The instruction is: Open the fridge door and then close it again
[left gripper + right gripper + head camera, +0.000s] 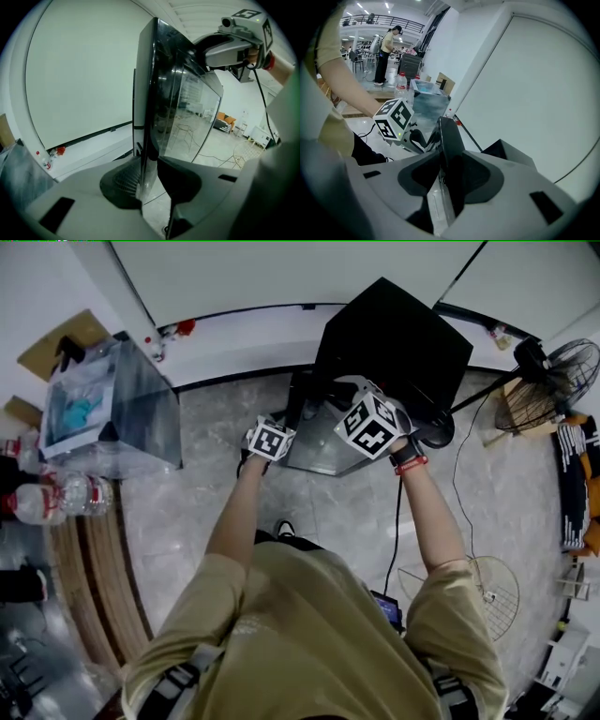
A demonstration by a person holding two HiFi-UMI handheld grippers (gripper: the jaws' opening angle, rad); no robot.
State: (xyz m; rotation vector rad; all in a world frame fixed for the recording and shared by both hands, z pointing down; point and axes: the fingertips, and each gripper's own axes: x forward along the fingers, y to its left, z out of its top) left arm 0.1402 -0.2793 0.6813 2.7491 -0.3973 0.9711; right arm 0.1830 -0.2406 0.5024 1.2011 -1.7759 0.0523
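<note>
**Item:** small black box-shaped fridge (pixel 398 338), standing on the grey marbled floor (pixel 187 512) against the white wall, straight ahead of you. Its glass-fronted door with a dark frame (pixel 180 108) stands swung out from the cabinet, with the free edge towards you.

**Handling:**
- The door is a rigid hinged panel. Expect it to swing lightly and not flex.
- The glass face looks smooth, probably slippery, and breakable.
- Take hold on the dark frame at the free edge, far from the hinge, where you have the most leverage.
- The cabinet is small and may shift if you pull hard, so guide the door round its arc and do not slam it.

**Tool, left gripper** (pixel 150 185): the jaws are partway apart and clamped across the door's free edge, one pad on each face, at the lower part of the door. It grasps nothing else.

**Tool, right gripper** (pixel 450 176): the jaws are set somewhat wider and clamped across the same edge, higher up near the top corner.

**Status, as judged:** the door is open, and closing it remains.
</note>
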